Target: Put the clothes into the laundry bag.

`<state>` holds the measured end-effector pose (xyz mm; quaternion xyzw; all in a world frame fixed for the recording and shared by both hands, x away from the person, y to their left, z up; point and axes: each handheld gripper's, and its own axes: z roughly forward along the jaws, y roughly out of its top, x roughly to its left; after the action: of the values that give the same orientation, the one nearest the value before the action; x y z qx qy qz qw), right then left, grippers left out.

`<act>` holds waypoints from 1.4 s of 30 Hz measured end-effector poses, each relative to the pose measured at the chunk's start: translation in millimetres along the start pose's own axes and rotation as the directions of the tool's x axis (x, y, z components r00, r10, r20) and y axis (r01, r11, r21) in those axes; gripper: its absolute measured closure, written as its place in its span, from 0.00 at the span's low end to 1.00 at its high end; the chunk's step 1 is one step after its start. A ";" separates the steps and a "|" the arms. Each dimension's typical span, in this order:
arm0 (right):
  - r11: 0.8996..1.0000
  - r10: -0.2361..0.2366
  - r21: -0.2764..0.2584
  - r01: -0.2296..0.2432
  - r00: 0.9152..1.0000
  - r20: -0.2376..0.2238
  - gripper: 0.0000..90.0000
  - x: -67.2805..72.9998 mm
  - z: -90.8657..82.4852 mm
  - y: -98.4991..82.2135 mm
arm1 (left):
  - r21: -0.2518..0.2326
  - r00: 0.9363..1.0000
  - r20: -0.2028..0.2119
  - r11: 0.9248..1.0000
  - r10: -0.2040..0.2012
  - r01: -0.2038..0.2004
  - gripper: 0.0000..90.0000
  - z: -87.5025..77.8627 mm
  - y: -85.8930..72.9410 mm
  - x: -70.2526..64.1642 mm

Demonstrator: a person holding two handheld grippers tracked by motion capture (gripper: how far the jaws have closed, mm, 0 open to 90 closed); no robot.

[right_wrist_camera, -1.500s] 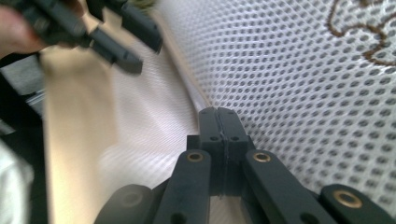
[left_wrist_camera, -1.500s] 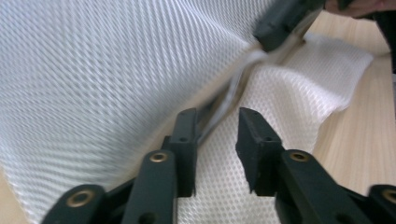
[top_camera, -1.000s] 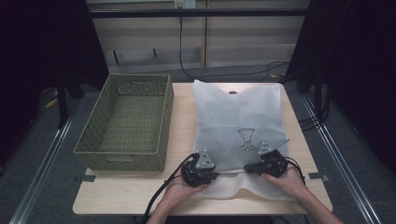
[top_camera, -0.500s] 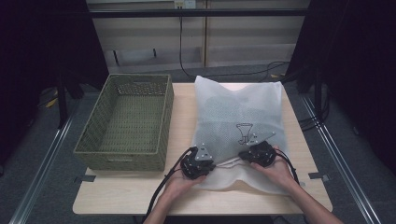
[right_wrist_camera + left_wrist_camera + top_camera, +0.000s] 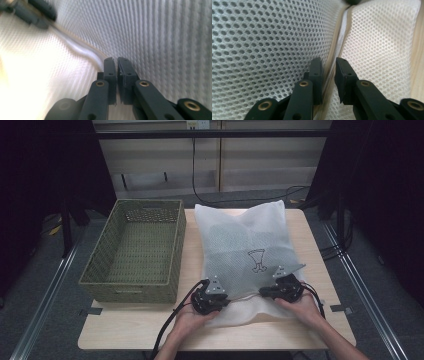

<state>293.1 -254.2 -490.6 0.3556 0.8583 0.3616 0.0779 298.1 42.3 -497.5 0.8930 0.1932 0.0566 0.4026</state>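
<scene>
My left gripper (image 5: 210,296) sits on the near edge of the white mesh bag (image 5: 245,245), and my right gripper (image 5: 282,287) sits on the same edge a little further along, with my hands behind them at the front of the table (image 5: 125,335). The bag lies flat on the right half of the table, its far end reaching the back edge, with a darker shape inside it and a small black goblet mark (image 5: 256,260) showing through the mesh. Along my left gripper's own view, the jaws stand slightly apart astride the bag's seam (image 5: 338,47), and the cloth between them does not look pressed. My right jaws are nearly together on the seam's ridge (image 5: 82,51), with only a thin gap; they have just been easing open, and I cannot tell whether the pads press on the cloth. The green woven basket (image 5: 135,250) stands just beside the bag on its left.
</scene>
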 end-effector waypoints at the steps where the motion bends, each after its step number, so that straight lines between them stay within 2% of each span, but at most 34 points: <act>1: 1.000 0.009 -0.005 -0.009 1.000 -0.004 0.95 1.6 -3.6 -2.6 | 0.016 1.000 -0.013 1.000 0.006 -0.006 0.84 -3.2 0.5 0.1; 2: 1.000 0.017 0.005 -0.017 0.999 -0.028 0.96 2.1 -6.5 -5.1 | -0.001 1.000 -0.006 1.000 -0.008 0.008 0.82 -4.6 0.1 -0.1; 3: 1.000 0.010 0.008 -0.009 1.000 -0.011 0.95 3.9 -9.1 -7.6 | -0.005 1.000 0.009 1.000 -0.016 0.016 0.82 -7.9 0.2 0.7; 4: 1.000 0.023 0.002 -0.023 1.000 -0.015 0.95 4.4 -12.3 -10.1 | -0.038 0.999 0.027 0.999 -0.025 0.026 0.80 -10.7 -0.2 1.2; 5: 0.999 0.033 -0.013 -0.034 0.999 -0.038 0.94 4.0 -15.7 -11.5 | -0.057 0.999 0.029 0.998 -0.027 0.029 0.80 -14.4 -0.5 0.8; 7: 0.997 0.038 -0.068 -0.041 0.998 -0.043 0.93 4.9 -24.5 -10.7 | -0.098 1.000 0.012 0.995 -0.019 0.020 0.77 -21.7 -0.9 -3.7; 8: 0.994 0.051 -0.096 -0.056 0.997 -0.060 0.92 5.2 -29.5 -9.7 | -0.098 1.000 0.012 0.995 -0.019 0.020 0.75 -21.7 -0.9 -3.7; 9: 0.991 0.049 -0.121 -0.056 0.997 -0.064 0.90 5.6 -33.7 -8.8 | -0.120 1.000 0.020 0.993 -0.008 0.011 0.75 -30.7 -0.8 -6.6; 10: 0.991 0.049 -0.121 -0.056 0.997 -0.064 0.90 5.6 -33.7 -8.8 | -0.120 1.000 0.020 0.993 -0.008 0.011 0.74 -30.7 -0.8 -6.6; 11: 0.983 0.061 -0.168 -0.068 0.997 -0.048 0.88 6.2 -42.0 -7.7 | -0.154 1.000 -0.004 0.988 -0.004 0.003 0.73 -37.6 -1.0 -8.0; 13: 0.975 0.077 -0.207 -0.084 0.996 -0.044 0.84 6.1 -49.2 -8.1 | -0.187 1.000 -0.004 0.982 -0.031 0.030 0.69 -43.6 -2.7 -8.1; 14: 0.971 0.085 -0.222 -0.090 0.996 -0.029 0.82 6.5 -52.7 -9.0 | -0.190 0.999 -0.024 0.981 -0.033 0.028 0.67 -47.2 -3.8 -7.7; 16: 0.959 0.108 -0.263 -0.109 0.994 -0.020 0.75 7.0 -60.0 -11.9 | -0.218 0.998 -0.044 0.975 -0.051 0.040 0.62 -52.4 -7.9 -8.0; 17: 0.954 0.119 -0.277 -0.114 0.993 0.002 0.75 8.4 -64.0 -13.7 | -0.224 0.996 -0.062 0.974 -0.059 0.043 0.58 -54.9 -10.1 -7.9; 18: 0.950 0.117 -0.292 -0.109 0.993 0.011 0.74 9.9 -68.0 -15.4 | -0.231 0.994 -0.076 0.971 -0.077 0.058 0.53 -56.9 -12.1 -8.9; 20: 0.940 0.123 -0.322 -0.111 0.992 0.016 0.70 13.4 -75.7 -18.7 | -0.251 0.993 -0.086 0.966 -0.086 0.062 0.46 -62.3 -16.3 -10.6; 21: 0.936 0.117 -0.335 -0.106 0.993 0.015 0.72 15.6 -79.3 -20.3 | -0.267 0.990 -0.098 0.961 -0.098 0.068 0.41 -65.0 -17.8 -12.6; 22: 0.933 0.116 -0.343 -0.107 0.993 0.007 0.71 17.8 -82.9 -21.8 | -0.270 0.988 -0.121 0.961 -0.095 0.059 0.35 -68.7 -18.9 -13.6; 24: 0.924 0.115 -0.370 -0.100 0.993 0.018 0.67 22.9 -88.8 -25.1 | -0.306 0.983 -0.122 0.948 -0.137 0.094 0.29 -76.6 -21.1 -15.5; 25: 0.920 0.120 -0.379 -0.101 0.992 0.026 0.63 25.6 -91.2 -26.9 | -0.329 0.983 -0.112 0.939 -0.147 0.103 0.27 -81.3 -22.7 -16.0; 26: 0.917 0.122 -0.387 -0.100 0.992 0.033 0.61 27.7 -93.2 -28.8 | -0.348 0.980 -0.125 0.932 -0.156 0.105 0.26 -85.7 -24.1 -17.5; 29: 0.908 0.130 -0.407 -0.100 0.990 0.046 0.56 32.6 -99.3 -34.9 | -0.369 0.972 -0.182 0.926 -0.151 0.075 0.23 -98.0 -28.9 -21.4; 30: 0.905 0.141 -0.411 -0.108 0.989 0.051 0.55 33.0 -101.8 -36.8 | -0.375 0.972 -0.176 0.923 -0.158 0.082 0.22 -101.4 -30.8 -21.8; 32: 0.897 0.162 -0.424 -0.124 0.985 0.057 0.52 32.2 -106.2 -41.7 | -0.374 0.967 -0.201 0.925 -0.154 0.070 0.20 -107.8 -35.4 -22.4; 33: 0.893 0.174 -0.429 -0.132 0.983 0.058 0.51 31.0 -108.3 -44.6 | -0.352 0.958 -0.244 0.934 -0.149 0.056 0.19 -110.2 -37.3 -23.8; 34: 0.889 0.189 -0.434 -0.142 0.980 0.066 0.49 30.2 -110.4 -47.7 | -0.338 0.954 -0.254 0.939 -0.157 0.065 0.19 -113.8 -39.7 -23.6; 35: 0.886 0.200 -0.441 -0.146 0.977 0.077 0.46 29.4 -112.5 -51.1 | -0.351 0.957 -0.231 0.932 -0.178 0.089 0.18 -117.5 -42.3 -23.1; 36: 0.879 0.218 -0.448 -0.162 0.973 0.076 0.44 29.5 -114.4 -54.2 | -0.380 0.958 -0.209 0.919 -0.196 0.105 0.17 -121.3 -45.2 -22.6; 37: 0.875 0.230 -0.452 -0.170 0.970 0.079 0.44 29.8 -115.9 -57.6 | -0.404 0.955 -0.211 0.908 -0.210 0.110 0.16 -125.0 -47.2 -23.5; 38: 0.875 0.230 -0.452 -0.170 0.970 0.079 0.44 29.8 -115.9 -57.6 | -0.404 0.955 -0.211 0.908 -0.210 0.110 0.16 -125.0 -47.2 -23.5; 39: 0.878 0.239 -0.446 -0.172 0.966 0.098 0.40 31.7 -118.2 -62.5 | -0.424 0.947 -0.237 0.900 -0.218 0.102 0.16 -132.3 -50.4 -23.8; 40: 0.878 0.239 -0.446 -0.172 0.966 0.098 0.40 31.7 -118.2 -62.5 | -0.424 0.947 -0.237 0.900 -0.218 0.102 0.16 -132.3 -50.4 -23.8; 41: 0.879 0.242 -0.444 -0.175 0.965 0.099 0.38 32.4 -119.3 -64.4 | -0.424 0.938 -0.261 0.900 -0.229 0.101 0.16 -139.1 -53.6 -25.3; 42: 0.873 0.258 -0.451 -0.184 0.960 0.107 0.35 34.8 -122.2 -68.2 | -0.432 0.934 -0.267 0.896 -0.236 0.103 0.16 -142.7 -55.7 -25.9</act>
<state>182.1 -333.2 -443.7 0.4534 0.6996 0.5207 0.1839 221.0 165.2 -441.8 0.7473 0.3162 0.2010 0.5488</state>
